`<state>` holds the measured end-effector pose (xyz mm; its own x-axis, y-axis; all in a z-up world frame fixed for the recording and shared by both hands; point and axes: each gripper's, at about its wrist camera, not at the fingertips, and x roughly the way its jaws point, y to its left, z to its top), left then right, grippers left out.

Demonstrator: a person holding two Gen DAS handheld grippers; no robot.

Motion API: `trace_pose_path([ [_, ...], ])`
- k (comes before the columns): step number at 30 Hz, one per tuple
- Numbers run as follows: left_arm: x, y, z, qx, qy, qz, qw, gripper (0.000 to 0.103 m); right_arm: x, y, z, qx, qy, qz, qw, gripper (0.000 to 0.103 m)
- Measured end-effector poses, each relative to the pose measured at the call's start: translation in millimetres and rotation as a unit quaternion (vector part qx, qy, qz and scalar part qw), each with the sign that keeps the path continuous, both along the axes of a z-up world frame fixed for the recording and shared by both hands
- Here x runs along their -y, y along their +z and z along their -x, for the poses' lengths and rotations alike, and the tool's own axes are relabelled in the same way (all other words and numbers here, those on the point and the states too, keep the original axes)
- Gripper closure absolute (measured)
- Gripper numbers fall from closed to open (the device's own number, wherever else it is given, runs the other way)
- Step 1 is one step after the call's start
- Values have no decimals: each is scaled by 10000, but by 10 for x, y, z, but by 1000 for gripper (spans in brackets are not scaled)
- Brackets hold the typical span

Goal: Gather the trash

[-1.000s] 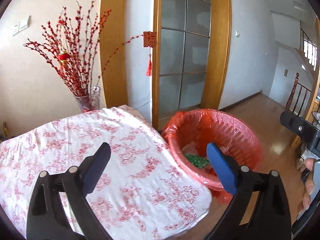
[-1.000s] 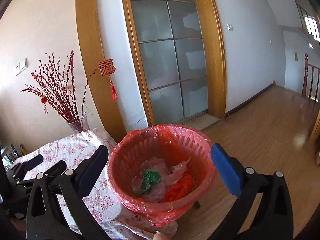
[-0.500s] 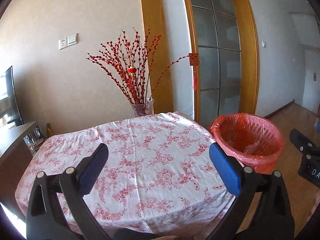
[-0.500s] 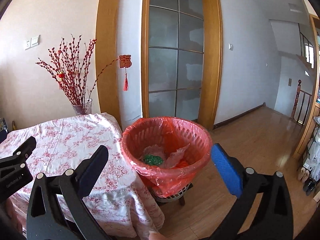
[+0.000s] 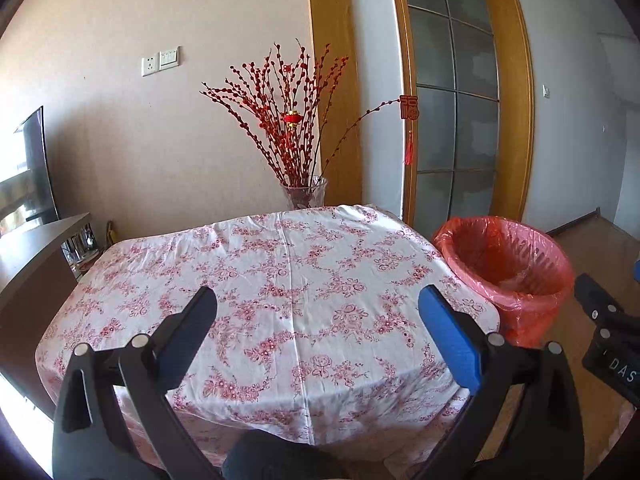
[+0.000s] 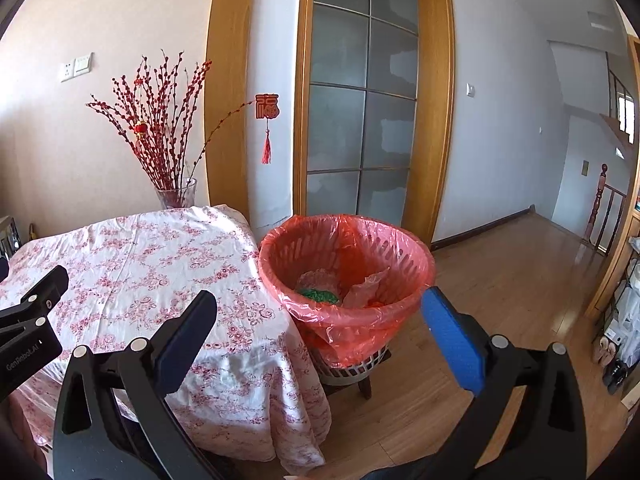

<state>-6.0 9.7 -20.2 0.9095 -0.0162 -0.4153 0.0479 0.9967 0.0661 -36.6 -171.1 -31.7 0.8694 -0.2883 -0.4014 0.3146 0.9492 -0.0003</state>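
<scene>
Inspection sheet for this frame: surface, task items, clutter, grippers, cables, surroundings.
Surface: table under a floral tablecloth, no trash seen on it.
Job's things: trash bin lined with a red bag, beside the table on a low stand; green wrapper and crumpled plastic inside.
Clutter: nothing seen.
Grippers: left gripper and right gripper both open and empty.
Cables: nothing seen.
Surroundings: vase of red branches behind the table, frosted glass door, wood floor.

Left tongs [image 5: 316, 320] spread wide and empty, floral tablecloth [image 5: 280, 280] below, red-lined bin [image 5: 504, 264] beside table
</scene>
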Motion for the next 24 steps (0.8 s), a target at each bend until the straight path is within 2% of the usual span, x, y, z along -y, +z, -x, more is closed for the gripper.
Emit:
trace_pose_path([
  [24, 33, -64, 11, -101, 3, 164, 9998, 4, 10, -87, -25, -169, -8, -93, 9998, 2],
])
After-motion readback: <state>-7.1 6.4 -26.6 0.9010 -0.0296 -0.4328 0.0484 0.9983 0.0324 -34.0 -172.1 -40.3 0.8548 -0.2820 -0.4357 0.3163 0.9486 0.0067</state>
